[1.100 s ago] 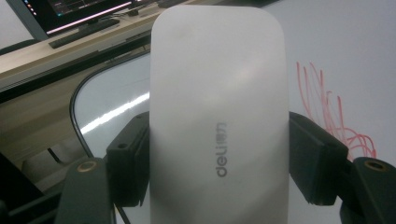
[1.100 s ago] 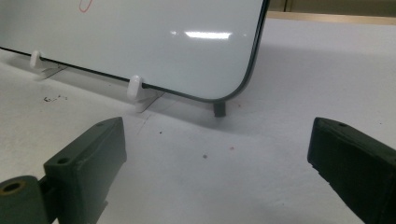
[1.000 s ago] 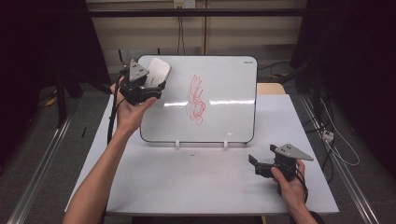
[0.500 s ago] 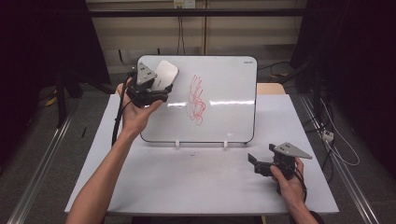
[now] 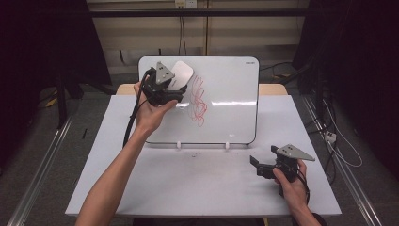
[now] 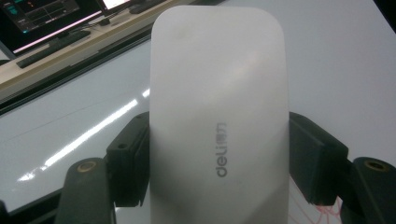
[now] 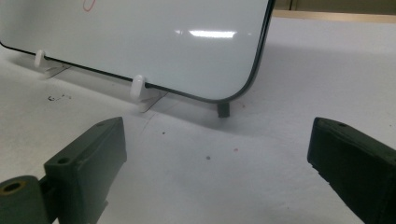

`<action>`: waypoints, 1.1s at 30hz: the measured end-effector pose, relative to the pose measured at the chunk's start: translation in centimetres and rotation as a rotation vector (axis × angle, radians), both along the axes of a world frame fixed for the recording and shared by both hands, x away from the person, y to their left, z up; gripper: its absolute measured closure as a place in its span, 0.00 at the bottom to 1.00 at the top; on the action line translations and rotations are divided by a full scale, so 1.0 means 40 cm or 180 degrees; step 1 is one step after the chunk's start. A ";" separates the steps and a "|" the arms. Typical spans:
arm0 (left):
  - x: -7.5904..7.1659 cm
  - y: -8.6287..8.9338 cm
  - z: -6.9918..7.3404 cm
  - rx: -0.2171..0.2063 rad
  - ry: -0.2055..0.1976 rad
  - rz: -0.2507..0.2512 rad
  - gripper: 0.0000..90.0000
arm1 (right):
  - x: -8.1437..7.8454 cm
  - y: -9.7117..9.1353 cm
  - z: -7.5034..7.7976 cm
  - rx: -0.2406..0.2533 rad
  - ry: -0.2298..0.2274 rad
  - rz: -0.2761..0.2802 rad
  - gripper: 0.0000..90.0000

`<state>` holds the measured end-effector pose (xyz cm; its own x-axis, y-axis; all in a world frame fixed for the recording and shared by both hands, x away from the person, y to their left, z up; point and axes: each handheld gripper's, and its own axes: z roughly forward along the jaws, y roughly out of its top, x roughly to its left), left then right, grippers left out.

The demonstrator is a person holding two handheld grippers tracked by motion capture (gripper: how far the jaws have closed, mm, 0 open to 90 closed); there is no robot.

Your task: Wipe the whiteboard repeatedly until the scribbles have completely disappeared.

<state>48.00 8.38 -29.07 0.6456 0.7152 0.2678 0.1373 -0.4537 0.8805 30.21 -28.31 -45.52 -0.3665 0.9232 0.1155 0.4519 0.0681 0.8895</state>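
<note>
A whiteboard leans upright on the table, with a red scribble left of its middle. My left gripper is shut on a white eraser and holds it against the board's upper left, just left of the scribble. In the left gripper view the eraser is clamped between the two black jaws, with a grey brand mark on its back and the board behind it. My right gripper rests on the table at the front right, open, with nothing between its jaws.
The white table stretches in front of the board. Two white clips and a small dark foot hold up the board's lower edge. Monitors and a keyboard show reflected in the board.
My left gripper has carried the eraser to the right across the top of the board, closer to the red scribble. The right gripper has stayed where it was.
</note>
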 end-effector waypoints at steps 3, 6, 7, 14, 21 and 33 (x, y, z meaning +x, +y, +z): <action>0.003 -0.008 0.005 0.0009 -0.0011 0.0009 0.35 | -0.001 0.001 0.000 -0.0005 -0.0002 0.0007 0.05; 0.011 -0.016 0.011 0.0038 -0.0035 0.0031 0.35 | 0.000 0.001 0.000 -0.0002 -0.0003 0.0002 0.05; 0.015 -0.018 0.013 0.0051 -0.0046 0.0047 0.35 | 0.000 0.000 0.000 -0.0004 0.0000 0.0002 0.05; 0.040 -0.036 0.021 0.0171 -0.0092 0.0133 0.35 | -0.001 -0.001 0.000 -0.0004 0.0005 0.0000 0.05; 0.065 -0.066 0.022 0.0205 -0.0112 0.0201 0.35 | 0.001 0.001 -0.001 0.0011 0.0007 -0.0001 0.05; 0.078 -0.102 -0.009 0.0415 -0.0130 0.0181 0.35 | 0.000 -0.001 -0.001 0.0013 0.0012 0.0011 0.05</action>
